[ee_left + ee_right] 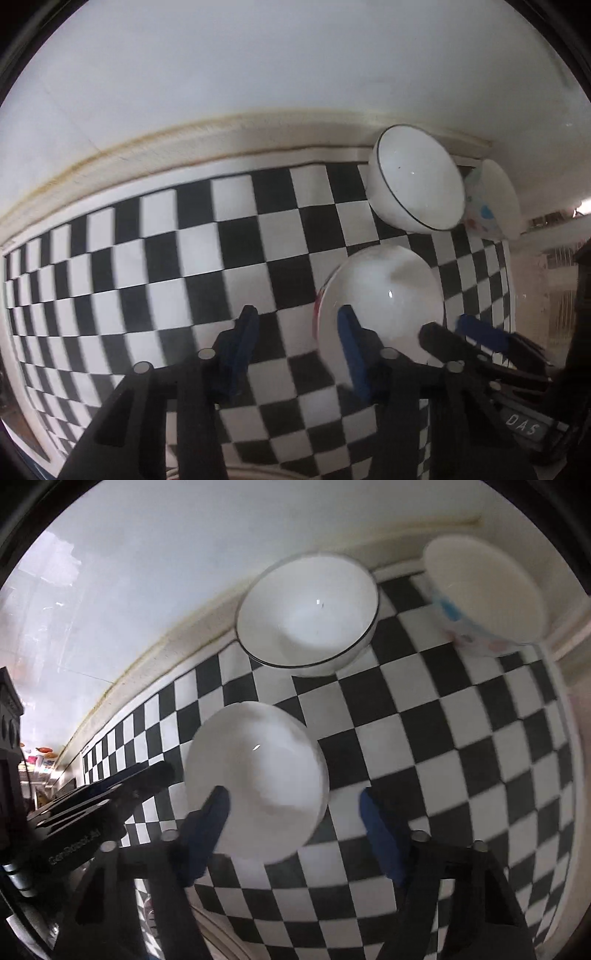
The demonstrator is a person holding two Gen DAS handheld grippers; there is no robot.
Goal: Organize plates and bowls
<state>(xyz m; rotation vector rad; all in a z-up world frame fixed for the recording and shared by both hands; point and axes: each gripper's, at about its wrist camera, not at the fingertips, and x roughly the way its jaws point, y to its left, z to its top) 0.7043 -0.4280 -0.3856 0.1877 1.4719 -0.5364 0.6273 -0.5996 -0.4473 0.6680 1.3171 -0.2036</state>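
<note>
A plain white bowl (384, 291) (258, 782) sits on the checkered mat (184, 236) (443, 738), with one gripper at each side of it. My left gripper (297, 347) straddles its left rim, one blue finger (352, 354) inside and the other outside; the pads stand apart from the rim. My right gripper (293, 827) straddles the opposite rim the same way, jaws wide and not pressing. Behind stand a white bowl with a dark rim (417, 177) (306, 613) and a patterned bowl (491, 203) (484, 594).
A pale wall (258, 66) rises directly behind the mat, edged by a cream ledge (221, 129). The dark-rimmed and patterned bowls stand close together at the back. Bare checkered mat spreads to the left in the left wrist view. Clutter shows at the far left (40, 757).
</note>
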